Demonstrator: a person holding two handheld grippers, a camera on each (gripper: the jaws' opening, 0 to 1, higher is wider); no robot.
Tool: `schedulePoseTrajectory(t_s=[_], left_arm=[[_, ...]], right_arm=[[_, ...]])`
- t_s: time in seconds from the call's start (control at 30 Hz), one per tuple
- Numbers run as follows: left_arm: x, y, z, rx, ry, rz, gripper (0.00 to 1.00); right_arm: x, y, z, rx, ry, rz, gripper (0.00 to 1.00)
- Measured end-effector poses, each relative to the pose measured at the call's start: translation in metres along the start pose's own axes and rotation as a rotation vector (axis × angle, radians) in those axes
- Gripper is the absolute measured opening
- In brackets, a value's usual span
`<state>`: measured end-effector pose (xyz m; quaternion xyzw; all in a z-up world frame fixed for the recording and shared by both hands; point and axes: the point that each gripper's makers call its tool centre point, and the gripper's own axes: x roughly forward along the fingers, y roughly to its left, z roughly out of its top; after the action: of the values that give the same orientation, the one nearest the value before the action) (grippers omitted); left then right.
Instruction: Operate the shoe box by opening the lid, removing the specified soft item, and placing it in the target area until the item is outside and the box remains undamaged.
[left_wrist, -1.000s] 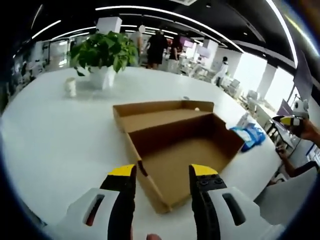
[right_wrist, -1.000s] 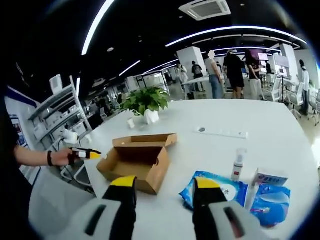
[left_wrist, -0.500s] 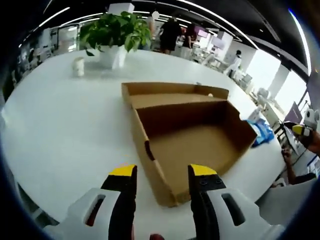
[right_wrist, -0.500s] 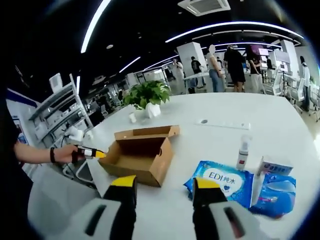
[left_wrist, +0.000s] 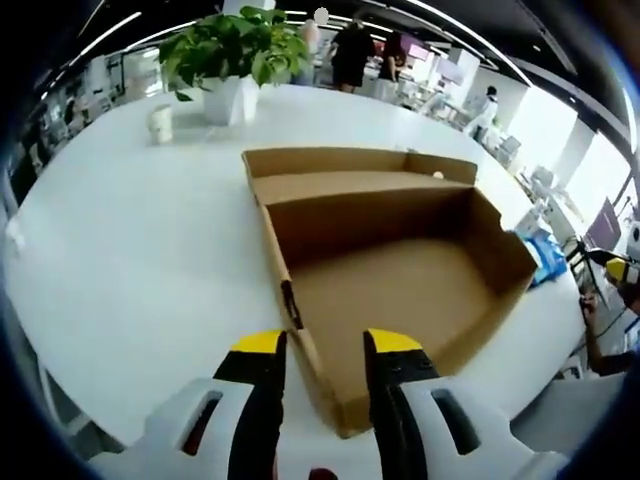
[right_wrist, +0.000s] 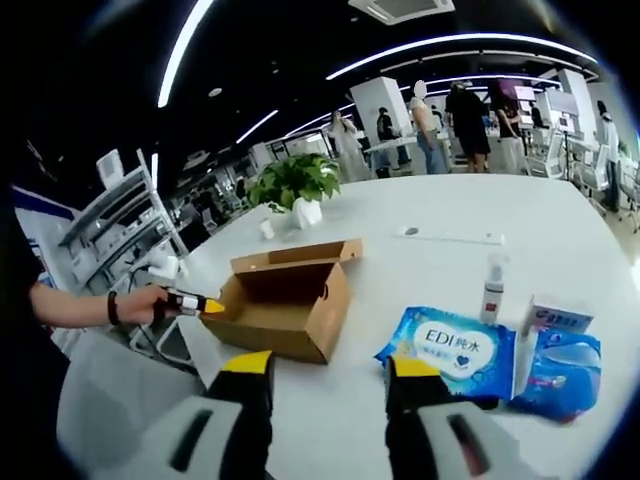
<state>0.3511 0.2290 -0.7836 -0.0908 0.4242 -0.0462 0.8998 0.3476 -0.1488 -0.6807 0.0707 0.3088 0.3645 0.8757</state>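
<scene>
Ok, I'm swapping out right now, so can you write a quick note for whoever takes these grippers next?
Left gripper: open, empty, jaws straddling the near wall of the shoe box.
Right gripper: open, empty, above the white table, wipes pack just ahead.
Box: lid open and folded back, inside looks empty, no damage visible.
Done: lid opened; soft blue packs lie on the table beside the box.
Left: confirm the wipes pack is the specified item and sits in the target area, which isn't marked.

potted plant (left_wrist: 232, 55), spray bottle (right_wrist: 491, 289)
</scene>
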Motion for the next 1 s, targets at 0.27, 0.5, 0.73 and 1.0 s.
schedulePoseTrajectory(t_s=[0.27,0.5,0.73,1.0], left_arm=[[0.004,0.007,-0.007,0.043,0.025,0.038,0.21],[0.004,0.012,-0.009,0.046,0.03,0.056,0.16],[0.004,0.016,-0.008,0.037,0.025,0.064,0.14],[0.003,0.024,-0.007,0.028,0.028,0.083,0.09]], right_arm=[[0.009,0.005,-0.001,-0.003,0.017,0.018,0.42],[0.026,0.015,0.001,-0.012,0.036,0.045,0.42],[0.046,0.024,0.006,-0.026,0.045,0.07,0.43],[0.069,0.027,0.016,-0.009,0.037,0.072,0.43]])
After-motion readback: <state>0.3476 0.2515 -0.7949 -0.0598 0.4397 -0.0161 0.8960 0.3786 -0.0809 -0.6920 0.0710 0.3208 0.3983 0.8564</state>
